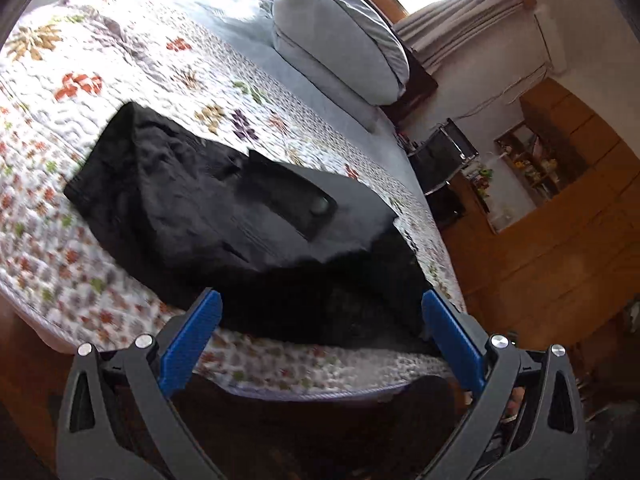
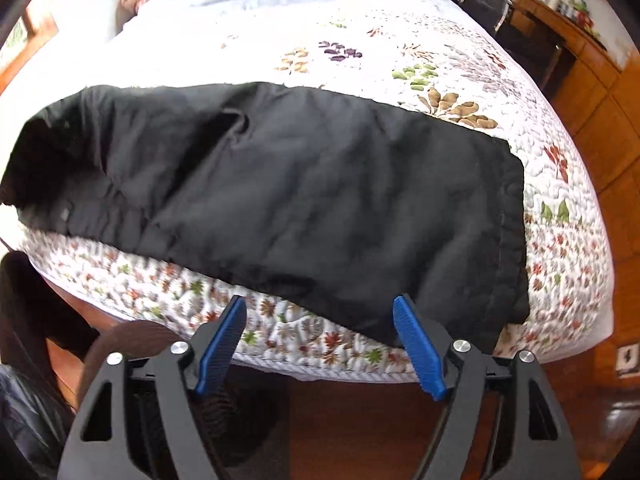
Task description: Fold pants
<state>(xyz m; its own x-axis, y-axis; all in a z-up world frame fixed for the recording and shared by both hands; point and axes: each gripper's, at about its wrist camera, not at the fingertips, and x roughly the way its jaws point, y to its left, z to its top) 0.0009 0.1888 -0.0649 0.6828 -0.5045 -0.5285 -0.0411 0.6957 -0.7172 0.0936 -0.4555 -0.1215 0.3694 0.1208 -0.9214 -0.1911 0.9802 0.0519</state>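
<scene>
Pants (image 2: 280, 184), black and folded, fill mid-frame on our floral quilt (image 2: 460, 80); our left gripper (image 1: 322, 308) and right gripper (image 2: 318, 316) stand with fingers apart, holding nothing.

pants (image 2: 280, 184): i read no label or brand on the black cloth.
quilt (image 2: 460, 80): leaf and flower print only, no words.
my blue pads (image 2: 416, 352): ribbed, unmarked.
floor plate (image 2: 627, 357): a dark mark on white, too blurred to read.
shelf bottles (image 2: 568, 0): labels too small to read.
</scene>
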